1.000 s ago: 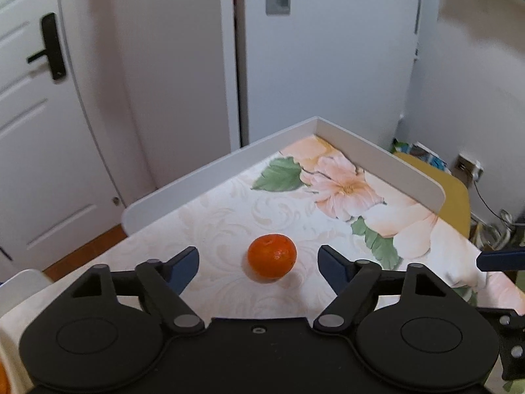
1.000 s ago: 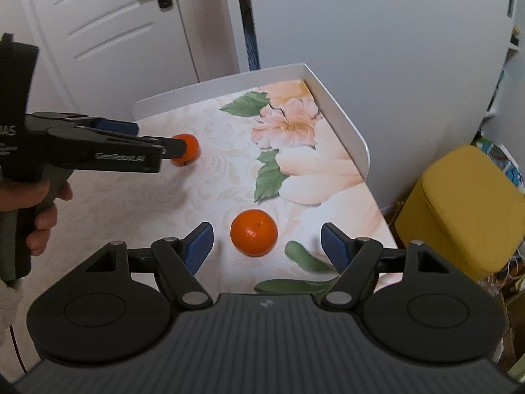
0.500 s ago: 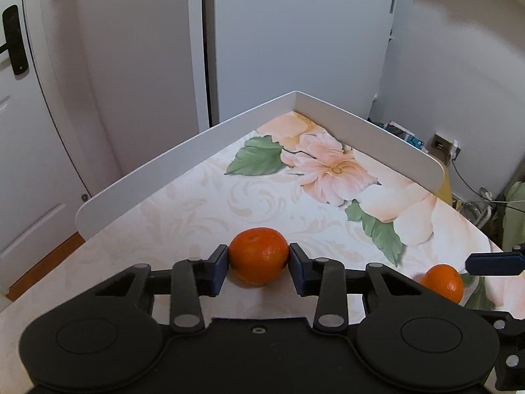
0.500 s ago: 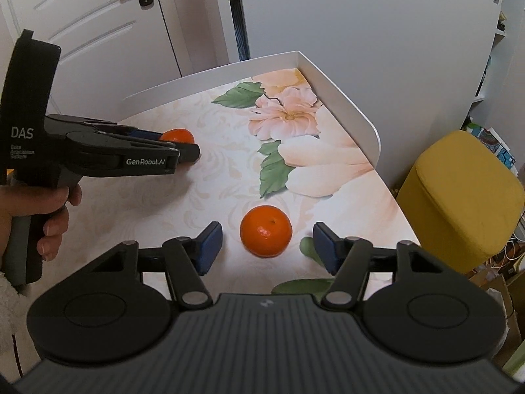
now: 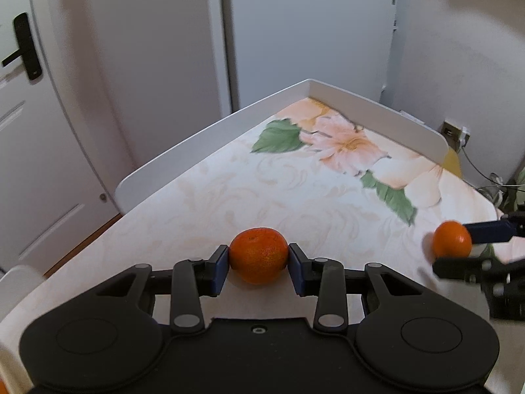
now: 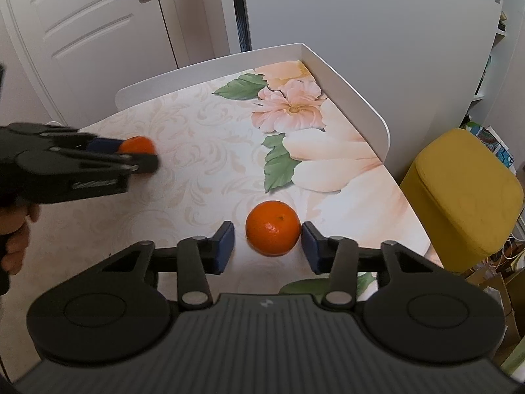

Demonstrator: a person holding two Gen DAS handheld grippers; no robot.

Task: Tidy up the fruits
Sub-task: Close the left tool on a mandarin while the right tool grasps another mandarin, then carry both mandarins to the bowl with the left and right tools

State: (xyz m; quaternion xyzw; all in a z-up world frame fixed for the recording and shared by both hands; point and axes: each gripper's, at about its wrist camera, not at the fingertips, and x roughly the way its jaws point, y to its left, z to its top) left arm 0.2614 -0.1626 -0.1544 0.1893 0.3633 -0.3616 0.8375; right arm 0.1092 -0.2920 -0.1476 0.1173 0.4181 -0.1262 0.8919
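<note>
Two tangerines are on a floral tabletop. In the left wrist view my left gripper (image 5: 258, 269) is shut on one tangerine (image 5: 258, 254), both blue pads pressing its sides. The same held tangerine (image 6: 136, 144) shows in the right wrist view at the left. My right gripper (image 6: 267, 246) is around the second tangerine (image 6: 273, 228); its right pad touches the fruit and its left pad stands a little off it. That tangerine (image 5: 451, 239) also shows at the right edge of the left wrist view.
The table (image 6: 197, 164) has a raised white rim (image 5: 203, 141) along its far edges. A yellow stool (image 6: 459, 197) stands off the table's right side. White doors and a wall stand behind the table.
My left gripper has closed on its tangerine and now holds it, moved slightly. My right gripper has narrowed around the second tangerine, its right pad now touching.
</note>
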